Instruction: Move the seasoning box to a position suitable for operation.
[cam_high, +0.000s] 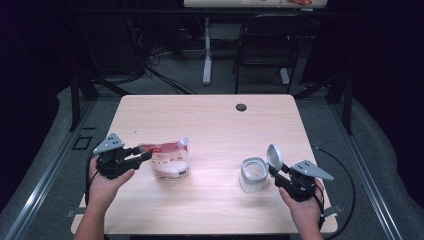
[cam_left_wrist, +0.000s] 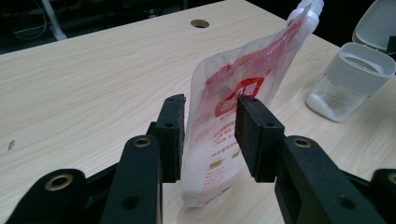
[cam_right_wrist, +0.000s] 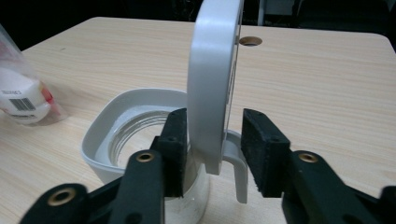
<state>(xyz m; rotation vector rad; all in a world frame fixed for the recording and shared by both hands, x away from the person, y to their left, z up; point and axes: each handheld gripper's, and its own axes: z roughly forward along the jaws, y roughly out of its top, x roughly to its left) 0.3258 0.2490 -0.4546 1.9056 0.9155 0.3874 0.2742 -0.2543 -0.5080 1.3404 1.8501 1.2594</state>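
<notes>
Both grippers, left (cam_high: 144, 154) and right (cam_high: 272, 170), sit mid-table (cam_high: 210, 120).

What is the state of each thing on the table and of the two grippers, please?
pouch: upright, cap on the spout, between the jaws of the left gripper.
jar: upright on the table, a little white powder at the bottom.
lid: flipped up, open, hinged to the jar.
left gripper: closed on the pouch.
right gripper: open around the raised lid.

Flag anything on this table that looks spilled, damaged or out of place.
Nothing stands out. The pouch stands upright between the left gripper's jaws, the jar sits upright with its hinged lid flipped open, and no spill shows on the table.
</notes>
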